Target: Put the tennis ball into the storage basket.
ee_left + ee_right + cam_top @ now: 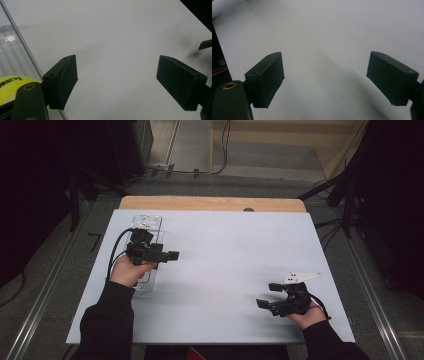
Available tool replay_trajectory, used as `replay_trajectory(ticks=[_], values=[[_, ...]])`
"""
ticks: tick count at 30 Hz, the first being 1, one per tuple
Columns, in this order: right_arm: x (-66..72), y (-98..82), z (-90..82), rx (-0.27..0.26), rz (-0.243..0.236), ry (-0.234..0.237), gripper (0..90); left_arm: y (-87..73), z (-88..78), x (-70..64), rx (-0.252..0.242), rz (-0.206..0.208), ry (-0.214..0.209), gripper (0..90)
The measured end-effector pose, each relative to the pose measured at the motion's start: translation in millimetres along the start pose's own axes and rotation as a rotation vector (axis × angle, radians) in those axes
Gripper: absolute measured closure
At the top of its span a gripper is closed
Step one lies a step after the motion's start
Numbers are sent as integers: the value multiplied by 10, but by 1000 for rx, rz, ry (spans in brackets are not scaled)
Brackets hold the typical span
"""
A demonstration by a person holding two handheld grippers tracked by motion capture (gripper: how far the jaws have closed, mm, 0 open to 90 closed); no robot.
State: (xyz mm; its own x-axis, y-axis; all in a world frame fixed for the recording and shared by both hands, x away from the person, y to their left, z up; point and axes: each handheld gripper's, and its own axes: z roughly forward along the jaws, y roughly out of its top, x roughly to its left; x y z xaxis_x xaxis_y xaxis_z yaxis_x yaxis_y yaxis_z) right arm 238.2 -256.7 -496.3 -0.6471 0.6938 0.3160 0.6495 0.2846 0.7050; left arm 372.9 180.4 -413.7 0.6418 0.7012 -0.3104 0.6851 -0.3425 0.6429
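L hand-held gripper (117,75) open, empty; yellow ball (11,86) half hidden behind jaw, in clear container (146,251). R hand-held gripper (325,77) open.

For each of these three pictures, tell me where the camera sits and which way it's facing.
High view: above the person's side, looking forward and down on the white table; both forearms, left gripper, right gripper.
Left gripper view: rides the left gripper, facing across the table; open jaws, clear container, yellow ball.
Right gripper view: rides the right gripper, facing bare table; open jaws.
Shared: high and left gripper views show the clear container.
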Motion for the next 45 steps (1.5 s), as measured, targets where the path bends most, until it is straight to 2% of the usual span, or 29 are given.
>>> replay_trajectory(ticks=[8, 14, 24, 34, 45], values=[[-4, 1, -2, 0, 1, 0, 124, -70, 55, -63, 8, 25, -27, 180], [-7, 0, -7, -3, -1, -1, 124, -140, 42, -103, -15, 16, -55, 180], [-7, -1, -11, -1, 1, -2, 124, -262, 81, -209, 2, 37, -81, 180], [-7, -2, -10, -2, 3, -3, 124, -374, 112, -274, 6, 69, -84, 180], [-6, -4, -12, 0, 3, -3, 124, -520, 131, -318, 8, 80, -94, 180]])
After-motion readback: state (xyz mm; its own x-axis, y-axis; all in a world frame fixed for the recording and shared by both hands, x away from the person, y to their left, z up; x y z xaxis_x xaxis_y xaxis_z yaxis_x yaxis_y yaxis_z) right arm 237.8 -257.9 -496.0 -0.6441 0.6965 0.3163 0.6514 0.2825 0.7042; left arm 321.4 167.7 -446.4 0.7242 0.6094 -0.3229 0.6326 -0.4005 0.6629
